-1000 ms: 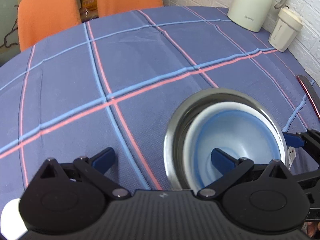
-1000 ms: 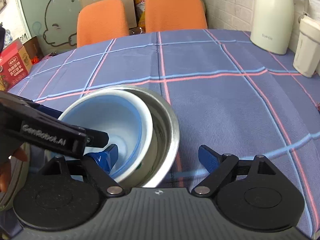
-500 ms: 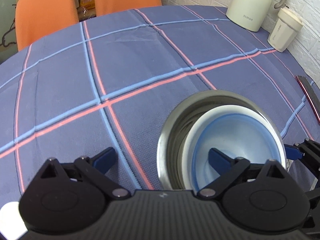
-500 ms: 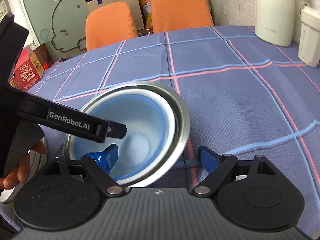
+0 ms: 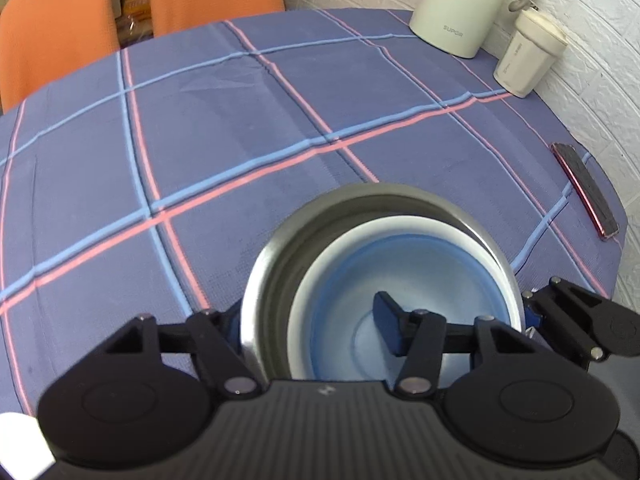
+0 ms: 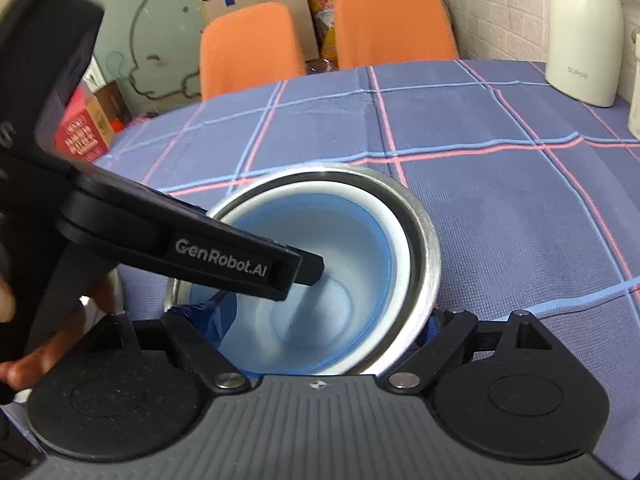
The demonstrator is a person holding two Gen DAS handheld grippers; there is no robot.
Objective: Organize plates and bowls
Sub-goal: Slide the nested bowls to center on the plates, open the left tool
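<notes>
A white bowl with a blue inside (image 5: 420, 280) sits nested in a steel bowl (image 5: 272, 280) on the checked tablecloth; both also show in the right wrist view, the white bowl (image 6: 320, 264) and the steel bowl (image 6: 428, 248). My left gripper (image 5: 308, 320) straddles the bowls' near-left walls, one finger outside the steel rim, one inside the white bowl. My right gripper (image 6: 324, 328) straddles the opposite walls the same way. Both sets of jaws stand half closed around the bowl walls; contact is unclear.
A cream kettle (image 5: 460, 4) and a white lidded cup (image 5: 528, 56) stand at the far right by the brick wall. A phone in a red case (image 5: 584, 188) lies near the table's right edge. Two orange chairs (image 6: 392, 20) stand behind the table.
Both grippers have moved in over the nested bowls and their jaws have narrowed around the bowl walls. The white bowl has settled deeper into the steel bowl.
</notes>
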